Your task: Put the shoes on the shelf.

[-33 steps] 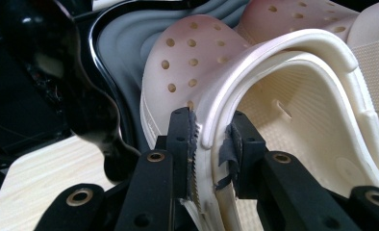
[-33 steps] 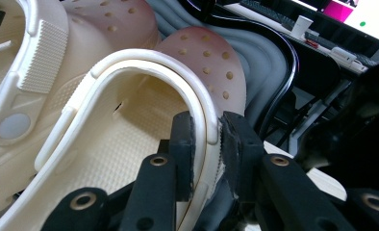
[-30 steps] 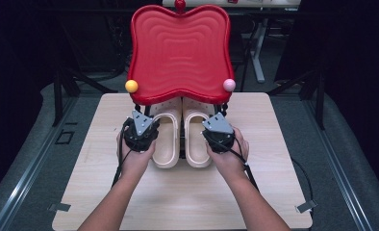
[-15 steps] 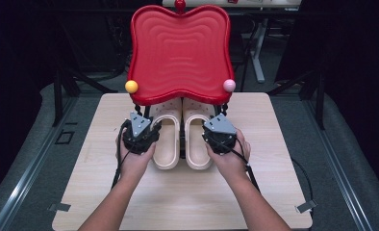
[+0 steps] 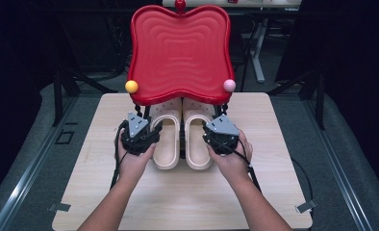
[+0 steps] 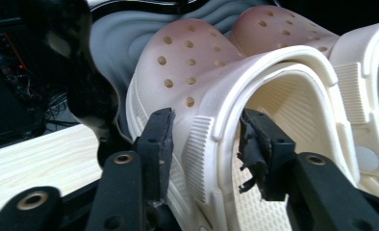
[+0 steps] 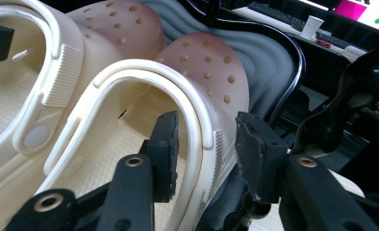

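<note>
Nearest the person, both hands rest on the worktop [image 5: 82, 192], each holding a claw at the heel end of a pair of cream clogs. The left claw [image 5: 138, 134] straddles the outer side wall of the left clog [image 5: 167, 139]; in the left gripper view its jaws have just been opening and now stand clear of the wall, one outside, one inside the shoe, so it is released. The right claw [image 5: 221, 134] sits the same way over the outer wall of the right clog [image 5: 197, 139], jaws likewise just opened and not pressing, released too.

The clogs lie side by side, touching or nearly so, toes tucked under the red tray [image 5: 180, 53] that stands on black legs at the far half of the worktop.

The risk now, as I judge it, lies in pulling away. Each inner jaw is still down inside a shoe, so a sideways or backward withdrawal could hook the rim and drag the clog out from under the tray or skew the pair. Lifting too steeply near the front could knock the tray's low edge or its yellow ball [image 5: 131, 86] and pink ball [image 5: 229, 85].
</note>
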The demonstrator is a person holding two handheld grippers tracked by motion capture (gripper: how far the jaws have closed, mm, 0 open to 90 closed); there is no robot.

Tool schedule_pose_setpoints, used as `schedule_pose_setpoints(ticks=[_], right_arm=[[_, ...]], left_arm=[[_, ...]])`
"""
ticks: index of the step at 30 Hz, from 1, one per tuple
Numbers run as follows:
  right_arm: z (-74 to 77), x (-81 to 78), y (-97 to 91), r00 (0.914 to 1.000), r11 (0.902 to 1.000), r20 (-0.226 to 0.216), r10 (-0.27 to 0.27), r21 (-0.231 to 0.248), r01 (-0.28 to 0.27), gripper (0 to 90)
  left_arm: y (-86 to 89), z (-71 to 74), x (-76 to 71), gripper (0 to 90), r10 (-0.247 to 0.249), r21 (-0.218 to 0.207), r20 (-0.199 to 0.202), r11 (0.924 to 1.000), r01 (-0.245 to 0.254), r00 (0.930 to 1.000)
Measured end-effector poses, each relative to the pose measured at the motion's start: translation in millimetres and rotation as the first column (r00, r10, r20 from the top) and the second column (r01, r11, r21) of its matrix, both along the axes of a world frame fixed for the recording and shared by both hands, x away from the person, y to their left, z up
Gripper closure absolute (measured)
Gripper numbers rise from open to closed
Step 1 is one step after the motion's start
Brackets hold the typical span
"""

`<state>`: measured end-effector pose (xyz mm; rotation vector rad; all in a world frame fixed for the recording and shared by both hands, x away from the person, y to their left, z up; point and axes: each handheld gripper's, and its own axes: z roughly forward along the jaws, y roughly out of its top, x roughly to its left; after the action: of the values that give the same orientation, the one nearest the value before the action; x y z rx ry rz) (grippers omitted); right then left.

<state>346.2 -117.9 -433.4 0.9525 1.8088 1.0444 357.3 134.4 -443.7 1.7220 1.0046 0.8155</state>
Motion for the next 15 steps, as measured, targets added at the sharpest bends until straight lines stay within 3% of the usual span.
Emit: schedule_pose_setpoints(ticks=[15], right_arm=[[3.1,-8.8,-2.4,0.9994,0.9994,-0.015,0.031,-0.013,-0.031,56.5]], left_arm=[[4.7,2.0,-6.9,52.0,-0.010,-0.010,-0.015,0.9999,0.010,0.9998]])
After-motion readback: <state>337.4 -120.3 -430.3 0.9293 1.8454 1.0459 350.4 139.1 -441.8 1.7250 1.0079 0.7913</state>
